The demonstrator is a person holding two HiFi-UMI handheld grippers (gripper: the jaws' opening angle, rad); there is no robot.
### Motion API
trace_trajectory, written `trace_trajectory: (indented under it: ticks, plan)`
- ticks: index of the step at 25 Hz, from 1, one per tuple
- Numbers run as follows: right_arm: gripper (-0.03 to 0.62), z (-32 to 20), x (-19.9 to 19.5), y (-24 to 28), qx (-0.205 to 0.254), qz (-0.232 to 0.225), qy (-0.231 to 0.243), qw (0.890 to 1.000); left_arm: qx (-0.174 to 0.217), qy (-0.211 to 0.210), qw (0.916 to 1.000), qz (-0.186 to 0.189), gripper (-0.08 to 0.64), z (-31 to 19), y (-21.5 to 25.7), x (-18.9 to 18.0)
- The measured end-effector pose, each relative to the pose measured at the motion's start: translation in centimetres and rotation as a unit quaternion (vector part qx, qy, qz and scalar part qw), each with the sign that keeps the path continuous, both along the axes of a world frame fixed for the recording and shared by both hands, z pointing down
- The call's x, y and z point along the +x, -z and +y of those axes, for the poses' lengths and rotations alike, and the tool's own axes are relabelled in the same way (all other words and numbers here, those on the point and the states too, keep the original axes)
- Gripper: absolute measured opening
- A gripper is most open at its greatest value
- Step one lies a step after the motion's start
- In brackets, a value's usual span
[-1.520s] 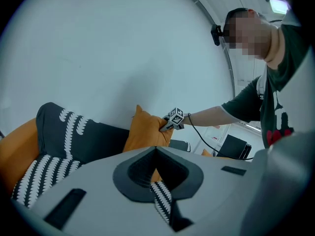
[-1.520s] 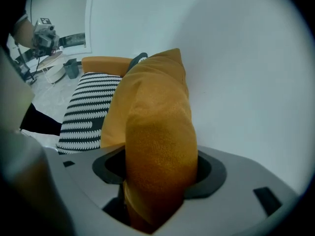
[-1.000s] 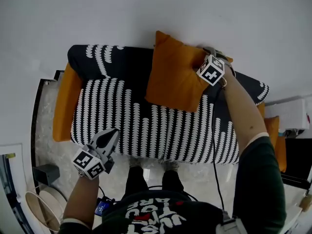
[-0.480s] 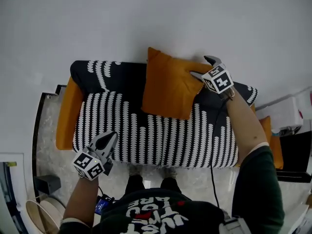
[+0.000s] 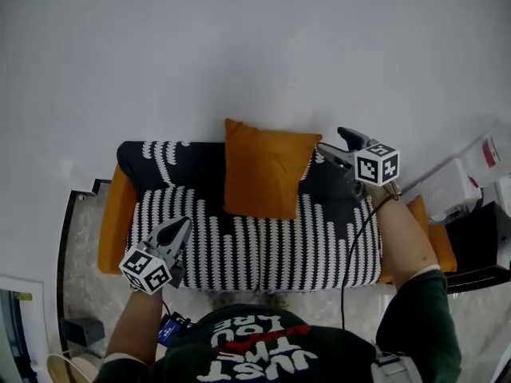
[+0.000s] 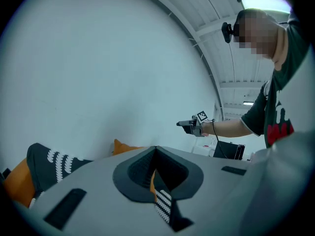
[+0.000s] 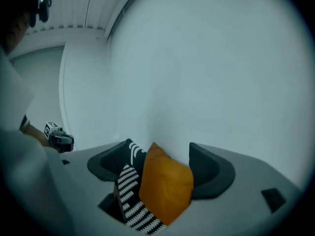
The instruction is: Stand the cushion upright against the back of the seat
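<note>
The orange cushion [image 5: 267, 170] is seen standing on its lower edge on the striped seat [image 5: 239, 242] of the sofa. Its face is laid against the backrest [image 5: 172, 159] and its top corners are raised above it toward the white wall [image 5: 239, 54]. Its long axis is set upright, with only a slight lean.

The right tool [image 5: 329, 138] is held just beside the cushion's upper right corner, apart from it and pointed toward it. Its jaws are spread wide. In the right gripper view the cushion [image 7: 165, 186] is framed between them but lies beyond the tips, so nothing is gripped.

The left tool [image 5: 184, 226] is held over the front edge of the seat, well apart from the cushion. Its jaws are brought together at the tips and nothing is held between them.

The cushion therefore lies to the left of the right tool in the head view, and that tool is much the nearer of the two. The placing is judged to be essentially done. Any straightening that remains would most readily be made from the right side, at the upper corner. A push there might tip the cushion sideways along the backrest.
</note>
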State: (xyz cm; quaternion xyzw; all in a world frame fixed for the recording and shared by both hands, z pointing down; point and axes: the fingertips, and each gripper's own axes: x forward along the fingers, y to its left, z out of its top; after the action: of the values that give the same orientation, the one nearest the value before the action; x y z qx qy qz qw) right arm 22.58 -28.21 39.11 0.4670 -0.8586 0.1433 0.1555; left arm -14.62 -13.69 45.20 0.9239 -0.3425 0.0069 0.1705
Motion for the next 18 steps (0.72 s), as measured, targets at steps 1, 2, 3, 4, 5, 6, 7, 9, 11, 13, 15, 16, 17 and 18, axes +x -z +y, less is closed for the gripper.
trace_trajectory:
  ticks: [1, 2, 3, 4, 5, 6, 7, 9, 11, 13, 15, 16, 17, 18]
  plan:
    - [0.410, 0.8, 0.4, 1.0, 0.001, -0.023, -0.005, 1.000, 0.005, -0.002, 1.0000, 0.001, 0.000, -0.1, 0.7, 0.1]
    - [0.410, 1.6, 0.8, 2.0, 0.002, -0.045, -0.011, 0.999, 0.010, -0.004, 0.9999, 0.002, 0.000, -0.2, 1.4, 0.3]
    - [0.410, 2.4, 1.1, 2.9, 0.005, -0.064, -0.015, 0.998, 0.015, -0.005, 0.9999, 0.003, 0.000, -0.3, 2.0, 0.4]
    - [0.410, 3.2, 1.4, 3.8, 0.007, -0.080, -0.018, 0.997, 0.019, -0.005, 0.9998, 0.005, 0.000, -0.4, 2.7, 0.4]
    - [0.410, 4.0, 1.6, 4.7, 0.011, -0.091, -0.020, 0.996, 0.023, -0.004, 0.9997, 0.007, 0.000, -0.5, 3.4, 0.5]
    - [0.410, 4.7, 1.8, 5.5, 0.015, -0.100, -0.020, 0.995, 0.027, -0.004, 0.9996, 0.009, 0.000, -0.5, 4.0, 0.5]
    - [0.410, 5.5, 1.9, 6.3, 0.020, -0.107, -0.020, 0.994, 0.031, -0.004, 0.9994, 0.011, 0.000, -0.5, 4.6, 0.5]
    - [0.408, 7.0, 2.0, 7.7, 0.026, -0.124, -0.021, 0.992, 0.038, -0.003, 0.9991, 0.015, 0.000, -0.6, 5.6, 0.5]
    - [0.408, 8.4, 2.0, 8.9, 0.029, -0.144, -0.024, 0.989, 0.043, 0.003, 0.9989, 0.018, 0.000, -0.7, 6.6, 0.4]
    - [0.408, 9.6, 1.8, 9.8, 0.031, -0.155, -0.026, 0.987, 0.048, 0.011, 0.9986, 0.022, 0.000, -0.7, 7.6, 0.4]
    - [0.403, 11.1, 1.4, 10.1, 0.038, -0.162, -0.029, 0.986, 0.050, 0.018, 0.9983, 0.023, 0.000, -0.5, 8.3, 0.4]
    - [0.392, 12.0, 1.3, 10.1, 0.044, -0.164, -0.033, 0.985, 0.051, 0.020, 0.9982, 0.023, 0.000, -0.3, 8.5, 0.5]
    - [0.354, 13.0, 1.3, 10.0, 0.052, -0.164, -0.037, 0.984, 0.053, 0.022, 0.9981, 0.023, 0.000, -0.1, 8.6, 0.5]
    - [0.239, 13.9, 1.3, 9.7, 0.060, -0.160, -0.041, 0.984, 0.053, 0.023, 0.9981, 0.023, 0.000, 0.0, 8.8, 0.6]
